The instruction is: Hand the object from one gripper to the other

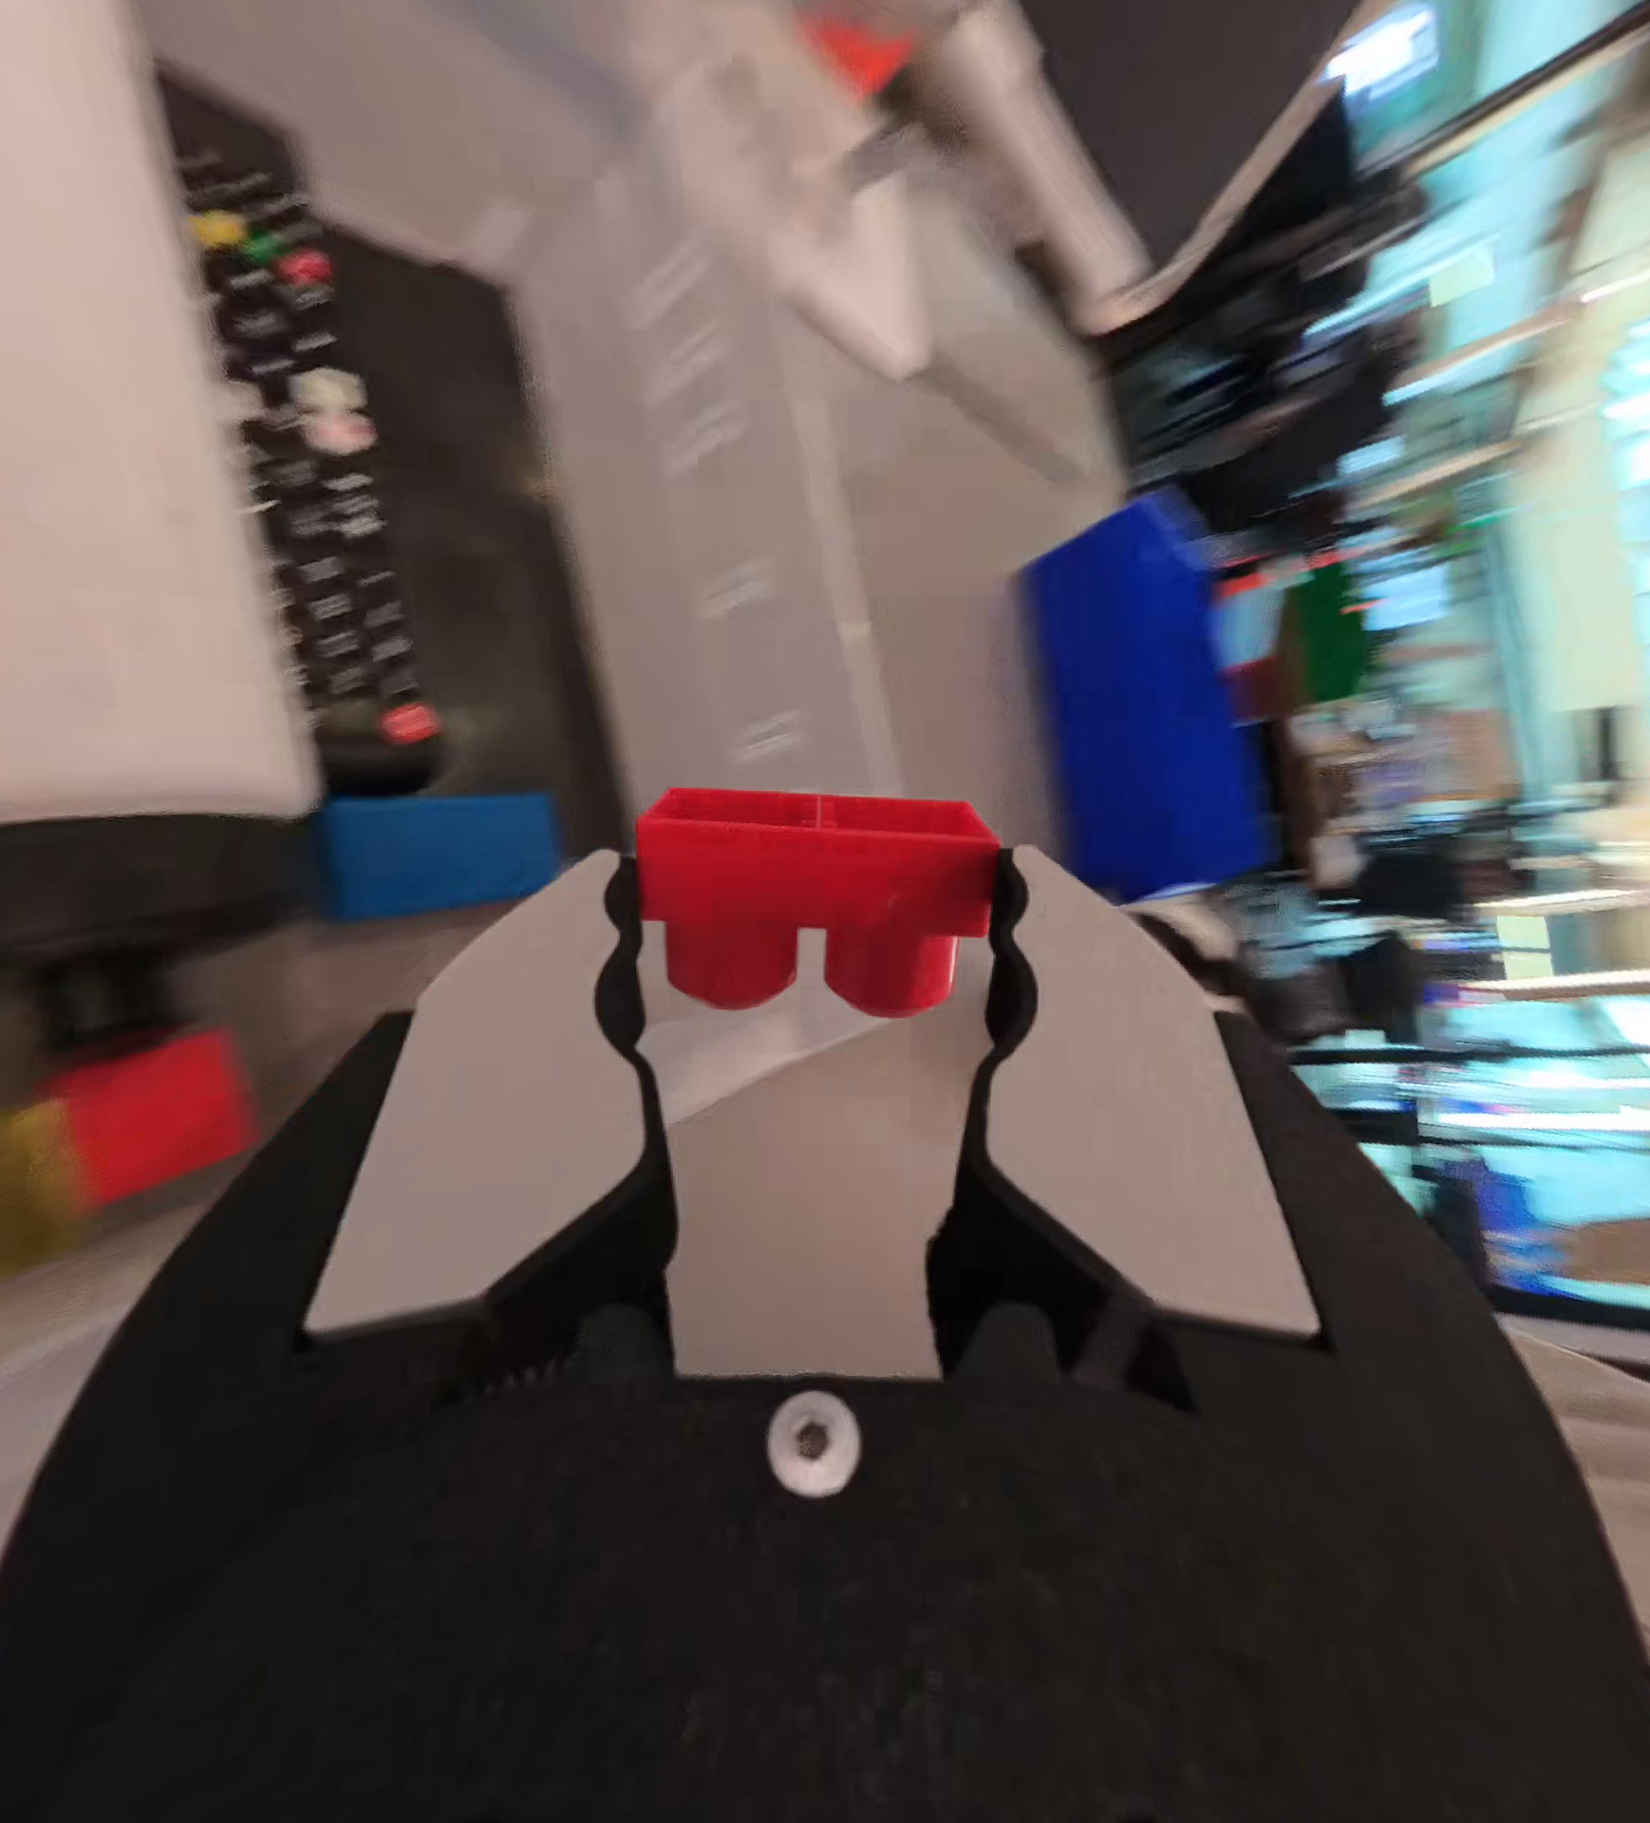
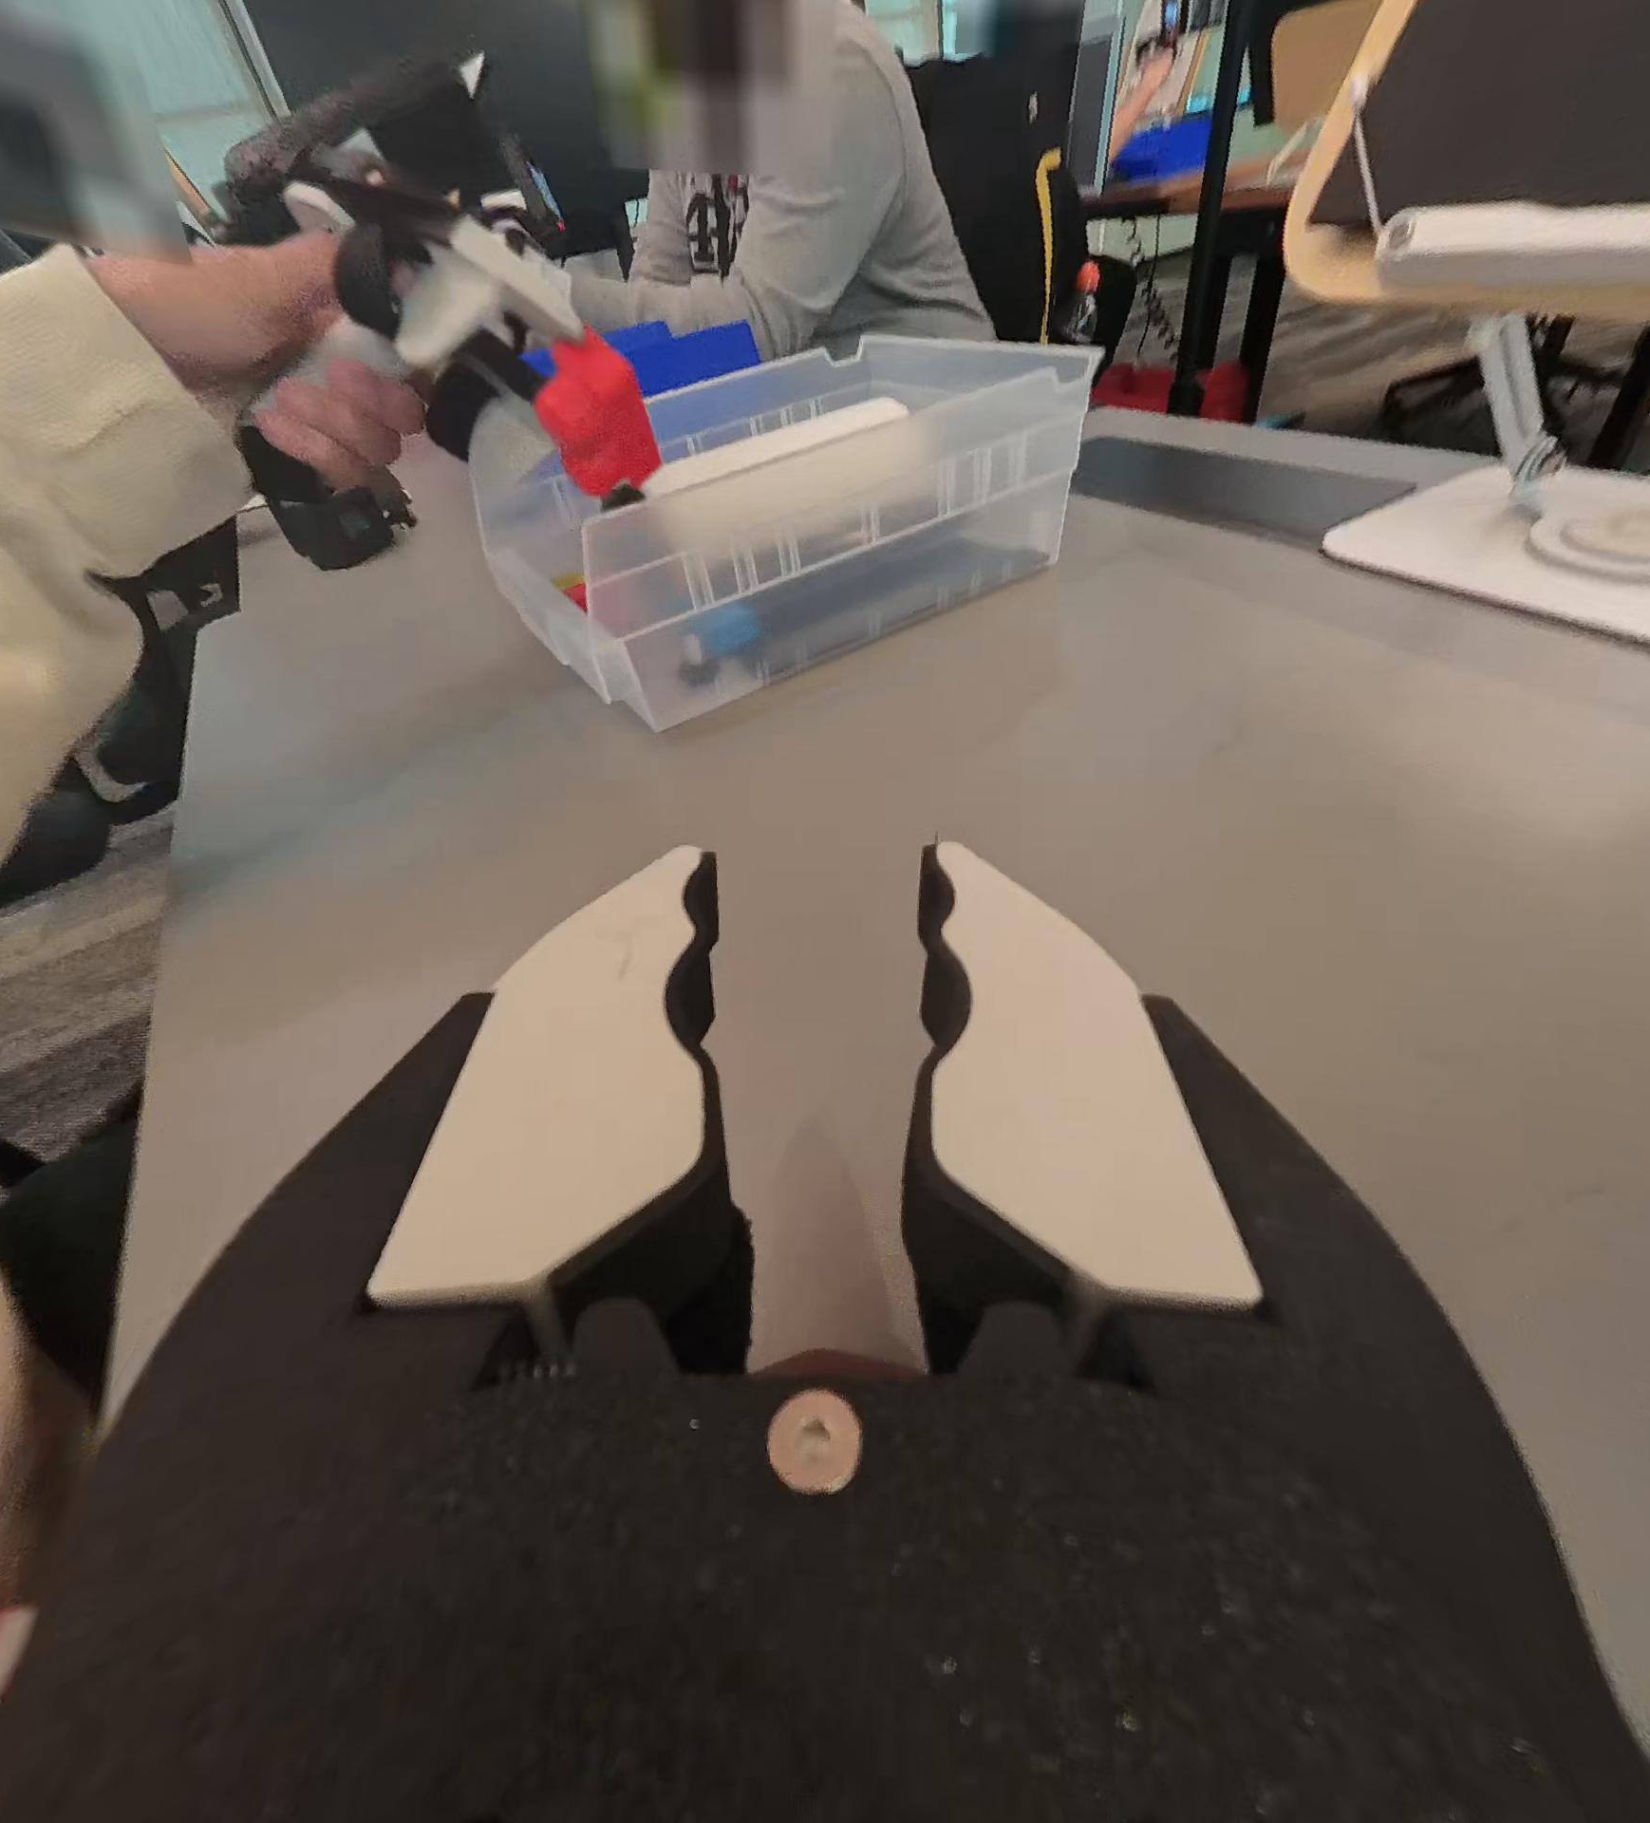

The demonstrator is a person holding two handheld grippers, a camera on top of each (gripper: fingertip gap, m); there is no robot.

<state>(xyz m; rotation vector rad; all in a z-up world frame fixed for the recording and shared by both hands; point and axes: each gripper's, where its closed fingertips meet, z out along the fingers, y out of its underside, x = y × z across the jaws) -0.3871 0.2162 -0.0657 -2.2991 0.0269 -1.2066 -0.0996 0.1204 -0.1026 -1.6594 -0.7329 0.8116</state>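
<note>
The left gripper (image 1: 816, 888) has its jaws closed on the two ends of a red brick (image 1: 813, 878), pinched at the very fingertips, hollow underside up and its two studs pointing down toward the camera. In the right wrist view the same brick (image 2: 594, 414) shows at 11 o'clock, held aloft over the near end of a clear bin (image 2: 900, 513) by the left gripper (image 2: 584, 419), which a hand (image 2: 308, 345) in a cream sleeve (image 2: 42, 473) grips. The right gripper (image 2: 818, 878) has its jaws partly apart with nothing between them, only bare grey table (image 2: 1196, 789) under the gap, well apart from the brick. The bin lies at 12 o'clock from it and holds a white roll (image 2: 782, 454) and small coloured pieces. A white stand (image 2: 1541, 533) sits on the table at 2 o'clock. Beyond the bin a person in a grey sweatshirt (image 2: 801, 217) sits. The left wrist view's background is motion-blurred: a blue block (image 1: 436, 853) at 10 o'clock, a red and yellow one (image 1: 111, 1115) at 8 o'clock.
</note>
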